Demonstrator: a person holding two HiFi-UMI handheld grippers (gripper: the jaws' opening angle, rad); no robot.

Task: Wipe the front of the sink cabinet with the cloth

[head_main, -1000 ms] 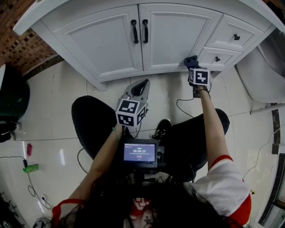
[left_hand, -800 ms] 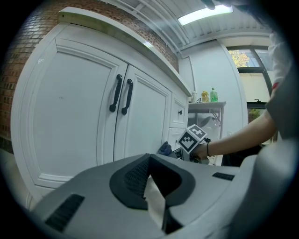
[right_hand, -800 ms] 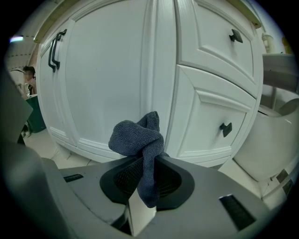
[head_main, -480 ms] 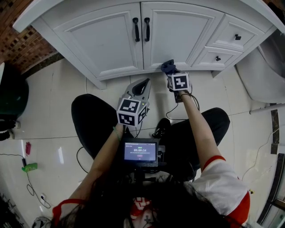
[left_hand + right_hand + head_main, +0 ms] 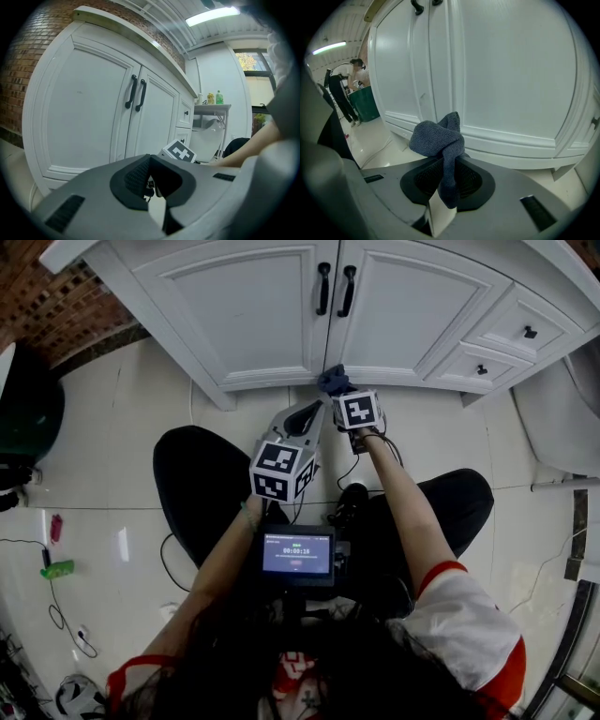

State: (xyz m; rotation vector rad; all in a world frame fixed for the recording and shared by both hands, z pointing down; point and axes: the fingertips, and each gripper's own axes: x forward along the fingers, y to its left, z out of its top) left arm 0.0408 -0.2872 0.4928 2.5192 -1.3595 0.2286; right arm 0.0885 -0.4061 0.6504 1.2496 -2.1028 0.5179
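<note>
The white sink cabinet (image 5: 281,306) fills the top of the head view, with two doors and black handles (image 5: 335,289). My right gripper (image 5: 336,390) is shut on a dark blue cloth (image 5: 332,381), held against the bottom rail under the gap between the doors. In the right gripper view the cloth (image 5: 440,140) bunches between the jaws in front of the cabinet's lower rail (image 5: 511,140). My left gripper (image 5: 305,418) hangs back over the floor, jaws together with nothing in them; in its own view the left gripper (image 5: 151,180) faces the left door (image 5: 79,108).
Drawers with black knobs (image 5: 525,332) sit on the cabinet's right side. A white toilet (image 5: 562,418) stands at the right edge, a dark bin (image 5: 23,427) at the left. Cables (image 5: 56,615) lie on the tiled floor. The person's knees (image 5: 202,493) are under the grippers.
My right gripper has slid the cloth leftward along the cabinet's bottom rail, from under the right drawers to below the middle of the doors. The left gripper has stayed in place.
</note>
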